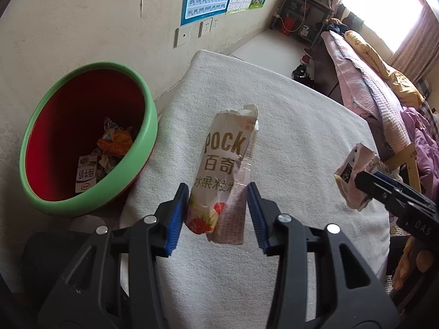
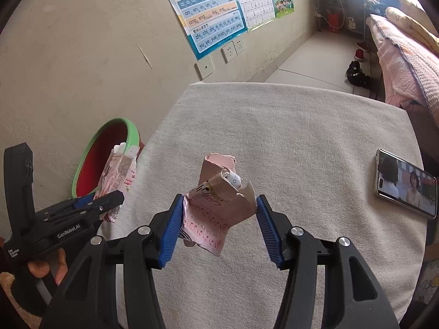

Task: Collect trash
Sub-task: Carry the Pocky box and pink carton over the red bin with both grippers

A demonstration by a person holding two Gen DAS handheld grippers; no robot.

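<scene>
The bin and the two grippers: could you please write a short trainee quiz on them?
1. True or false: the bin is empty.
2. What does the left gripper hold? A) the Pocky box B) the phone C) nothing
3. Fill in: the right gripper is clamped on a crumpled pink ____.

Key: 1. False: wrappers and a carton lie in it. 2. A. 3. carton.
</scene>
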